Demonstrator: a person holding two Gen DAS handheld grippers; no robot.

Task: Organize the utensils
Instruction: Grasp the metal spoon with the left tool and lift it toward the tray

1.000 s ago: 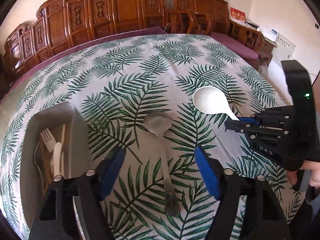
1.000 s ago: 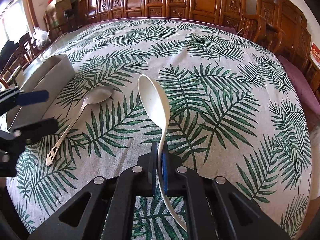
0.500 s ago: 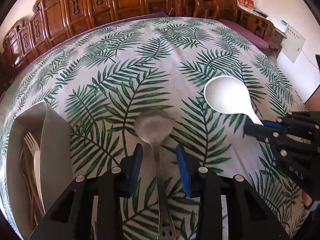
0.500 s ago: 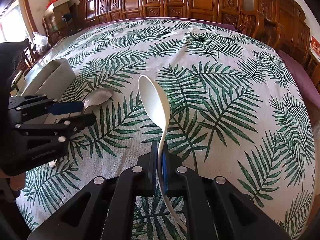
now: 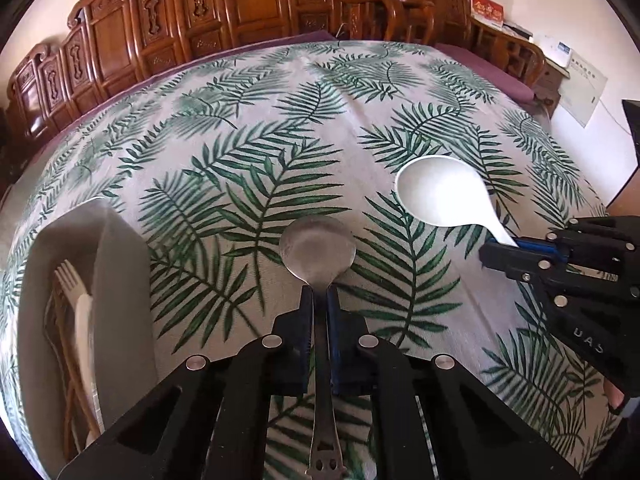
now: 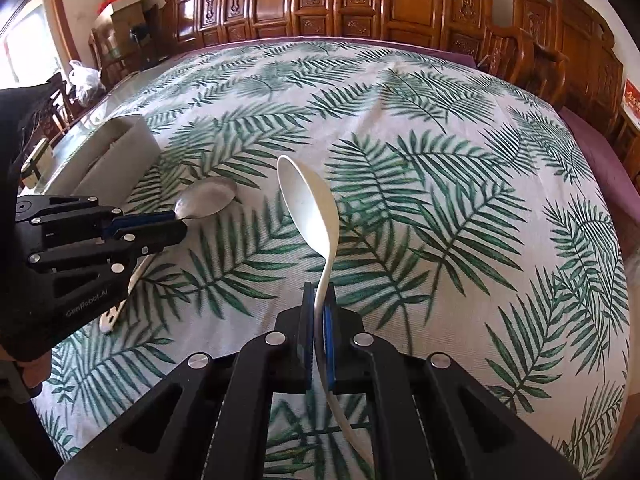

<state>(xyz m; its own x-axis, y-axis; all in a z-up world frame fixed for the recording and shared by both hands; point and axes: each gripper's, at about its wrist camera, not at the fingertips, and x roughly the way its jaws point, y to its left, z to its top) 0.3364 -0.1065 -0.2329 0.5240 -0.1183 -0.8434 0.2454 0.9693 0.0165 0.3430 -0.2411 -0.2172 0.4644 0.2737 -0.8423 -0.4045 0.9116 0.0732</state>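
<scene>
Leaf-print tablecloth; both fingers clamp forward-pointing handles: left metal spoon, right white spoon.

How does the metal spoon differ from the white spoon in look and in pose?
The metal spoon is grey and shiny with a flat handle that has cut-outs at its end; the white spoon is matte with a curved handle. In the right wrist view the metal spoon lies low along the tablecloth, while the white spoon is raised, turned on edge. Both are clamped at the handle: the left gripper shut on metal, the right gripper on white.
</scene>
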